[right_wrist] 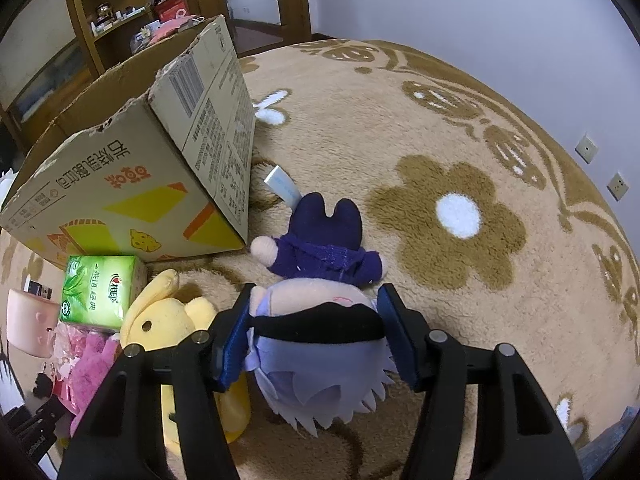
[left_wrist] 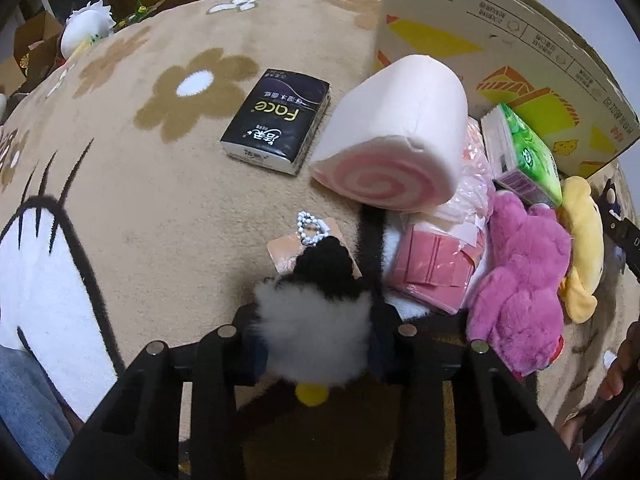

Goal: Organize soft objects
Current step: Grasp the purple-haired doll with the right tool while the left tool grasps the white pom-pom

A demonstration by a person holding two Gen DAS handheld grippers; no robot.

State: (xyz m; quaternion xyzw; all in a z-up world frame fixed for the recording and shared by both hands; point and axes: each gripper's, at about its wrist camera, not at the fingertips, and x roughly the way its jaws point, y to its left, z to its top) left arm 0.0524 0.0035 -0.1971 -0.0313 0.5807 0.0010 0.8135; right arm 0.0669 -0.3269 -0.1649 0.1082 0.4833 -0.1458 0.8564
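Left wrist view: left tongs (left_wrist: 316, 334) clamp a fluffy black-and-white keychain toy (left_wrist: 316, 320) low over the rug (left_wrist: 160, 200); right tongs (right_wrist: 314, 320) grip a purple-clad doll's (right_wrist: 320, 312) head (cardboard box (right_wrist: 132, 184) just left).

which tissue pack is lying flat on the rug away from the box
The black tissue pack: it lies flat on the rug, alone. The green tissue pack sits against the cardboard box.

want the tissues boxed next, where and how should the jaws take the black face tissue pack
Grip the black tissue pack across its narrow width, on the two long edges near the middle, coming straight down from above. It lies flat on the carpet with bare carpet along its left edge and a small gap before the pink swirl cushion on its right.
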